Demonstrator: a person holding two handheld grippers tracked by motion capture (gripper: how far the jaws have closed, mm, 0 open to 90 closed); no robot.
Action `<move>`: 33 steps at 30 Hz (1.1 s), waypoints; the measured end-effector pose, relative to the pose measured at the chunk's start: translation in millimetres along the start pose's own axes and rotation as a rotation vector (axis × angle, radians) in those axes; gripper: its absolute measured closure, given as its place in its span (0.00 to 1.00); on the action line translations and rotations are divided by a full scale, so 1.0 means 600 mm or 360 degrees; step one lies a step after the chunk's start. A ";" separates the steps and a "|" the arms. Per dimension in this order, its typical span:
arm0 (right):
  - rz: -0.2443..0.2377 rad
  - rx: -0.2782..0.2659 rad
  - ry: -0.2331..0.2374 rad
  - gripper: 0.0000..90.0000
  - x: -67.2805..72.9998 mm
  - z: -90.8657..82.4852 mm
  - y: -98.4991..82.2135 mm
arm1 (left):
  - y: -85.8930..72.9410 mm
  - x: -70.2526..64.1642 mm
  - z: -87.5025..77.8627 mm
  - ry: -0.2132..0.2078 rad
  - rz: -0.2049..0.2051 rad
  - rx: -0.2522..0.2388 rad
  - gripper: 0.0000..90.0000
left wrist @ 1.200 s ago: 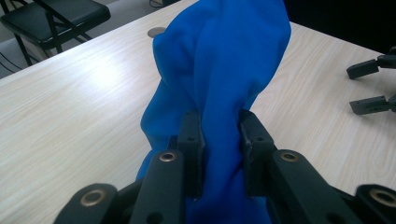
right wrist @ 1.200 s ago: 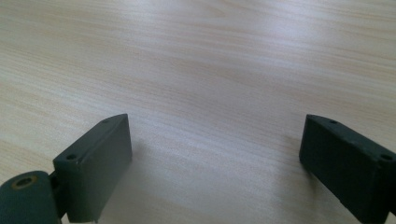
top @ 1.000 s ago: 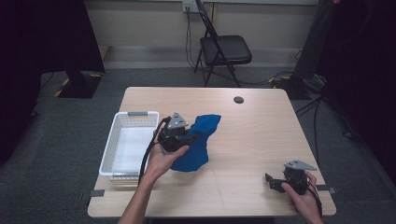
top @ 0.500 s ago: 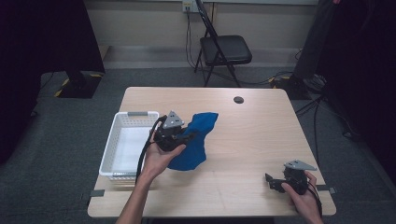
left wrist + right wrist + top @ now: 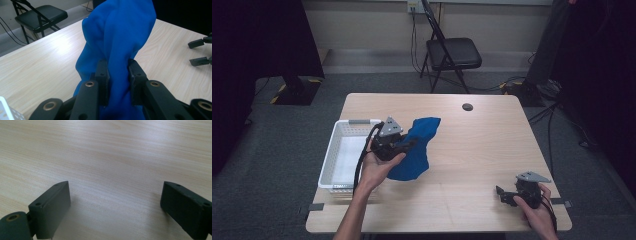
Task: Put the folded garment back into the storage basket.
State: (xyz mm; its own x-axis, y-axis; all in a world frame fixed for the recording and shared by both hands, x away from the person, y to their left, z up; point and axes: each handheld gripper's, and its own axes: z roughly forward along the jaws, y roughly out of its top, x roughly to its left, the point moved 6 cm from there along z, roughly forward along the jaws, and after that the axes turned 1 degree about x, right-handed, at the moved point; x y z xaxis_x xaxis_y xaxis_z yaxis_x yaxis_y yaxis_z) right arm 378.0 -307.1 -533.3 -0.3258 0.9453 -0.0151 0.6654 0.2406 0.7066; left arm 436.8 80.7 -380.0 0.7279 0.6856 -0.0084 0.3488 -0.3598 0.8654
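**Blue cloth gripped beside the basket**

The blue cloth [image 5: 117, 40] is clamped between the jaws of the left gripper [image 5: 117, 75] and is held bunched over the wooden table [image 5: 472, 150], just right of the white basket [image 5: 343, 150]; its lower folds are seen resting on the tabletop. The right gripper [image 5: 115, 202] is kept low over bare wood near the table's front right corner, jaws spread wide with nothing between them.

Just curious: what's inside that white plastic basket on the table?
The white plastic basket looks empty as far as visible; the left gripper, shut on the blue cloth, and its cable cover its right edge.
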 end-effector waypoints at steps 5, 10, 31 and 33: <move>0.0000 0.0001 0.0000 0.09 0.000 0.000 0.000 | 0.001 0.006 -0.008 0.0004 -0.0014 -0.0018 0.83; 0.0000 0.0000 0.0000 0.09 0.000 0.000 0.000 | 0.001 0.009 -0.015 0.0004 -0.0016 -0.0026 0.83; 0.0000 0.0001 0.0000 0.09 0.000 0.000 0.000 | 0.006 0.027 -0.049 0.0049 -0.0034 -0.0087 0.83; 0.0000 0.0001 0.0000 0.09 0.000 0.000 0.000 | 0.006 0.028 -0.052 0.0053 -0.0043 -0.0095 0.83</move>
State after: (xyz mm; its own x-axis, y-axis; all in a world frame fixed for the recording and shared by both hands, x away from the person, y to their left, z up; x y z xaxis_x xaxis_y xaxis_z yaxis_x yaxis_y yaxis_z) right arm 378.1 -307.0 -533.3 -0.3257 0.9453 -0.0153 0.6656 0.2407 0.7064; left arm 432.1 110.8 -361.5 0.6984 0.7155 -0.0161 0.3314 -0.3033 0.8934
